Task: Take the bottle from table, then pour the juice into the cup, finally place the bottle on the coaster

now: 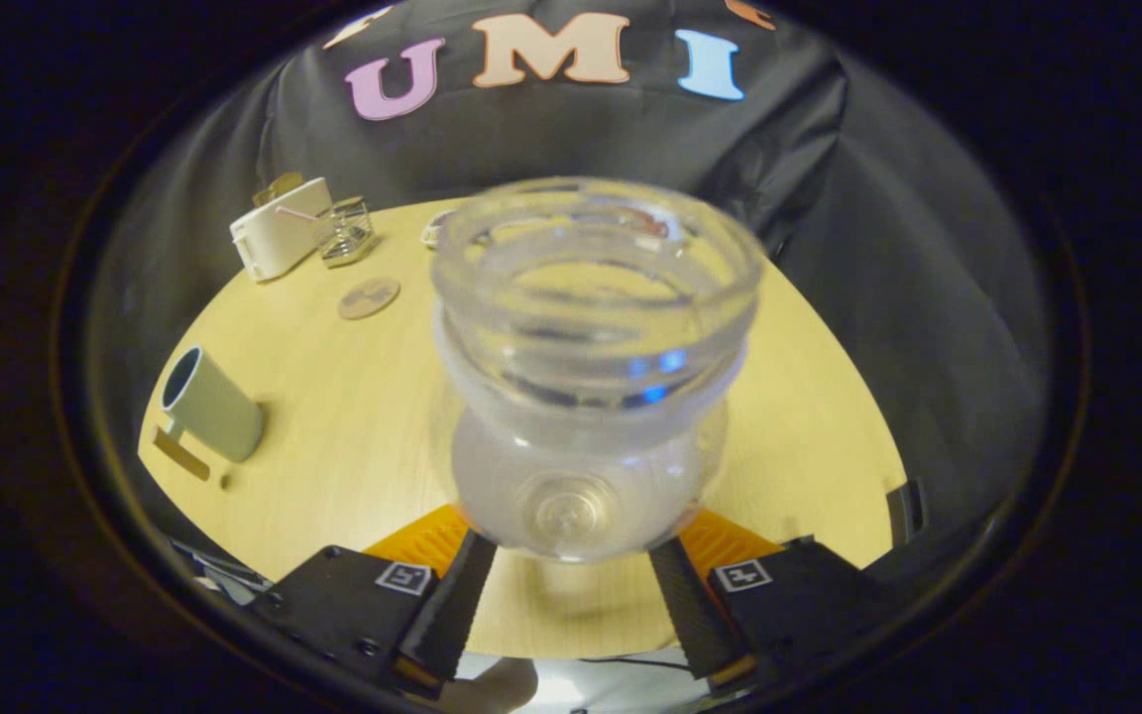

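Pickup looks done: tool (pixel 571 585) at the bottom of the frame pinches a clear, wide-mouthed plastic bottle (pixel 591 377) between both fingers, the bottle raised above the round pale wooden desk (pixel 353 416), mouth open toward the camera. Pouring and placing seem left. The grey-green cylindrical cup (pixel 212 407) stands at lower left, well apart; the round brown coaster (pixel 369 297) lies at upper left.

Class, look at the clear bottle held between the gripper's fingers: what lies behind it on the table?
Behind the bottle, clamped in the gripper, a small whitish object peeks out at the table's far edge. The bottle covers most of it, so it cannot be identified.
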Available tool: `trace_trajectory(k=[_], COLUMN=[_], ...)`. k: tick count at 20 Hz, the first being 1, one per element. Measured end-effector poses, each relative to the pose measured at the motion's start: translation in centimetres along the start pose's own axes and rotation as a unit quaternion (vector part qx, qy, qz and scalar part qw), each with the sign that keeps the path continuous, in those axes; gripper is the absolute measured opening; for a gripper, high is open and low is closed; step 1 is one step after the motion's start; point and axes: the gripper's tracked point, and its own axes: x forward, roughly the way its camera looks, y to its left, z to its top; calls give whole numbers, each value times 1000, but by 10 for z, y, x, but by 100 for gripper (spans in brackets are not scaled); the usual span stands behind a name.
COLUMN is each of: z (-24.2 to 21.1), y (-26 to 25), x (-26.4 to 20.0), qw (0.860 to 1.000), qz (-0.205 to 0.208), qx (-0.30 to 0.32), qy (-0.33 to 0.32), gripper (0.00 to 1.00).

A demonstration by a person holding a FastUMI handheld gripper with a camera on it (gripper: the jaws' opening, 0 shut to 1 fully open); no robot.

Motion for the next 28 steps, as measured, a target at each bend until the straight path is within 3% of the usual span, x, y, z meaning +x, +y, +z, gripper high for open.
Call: trace_trajectory(k=[4,14,28], z=[-2,2,67], y=[1,-5,16], x=[4,0,-13], qw=[1000,999,989], qz=[-8,-50,-113], qx=[10,2,-76], qy=[9,-4,-53], gripper=[80,66,66])
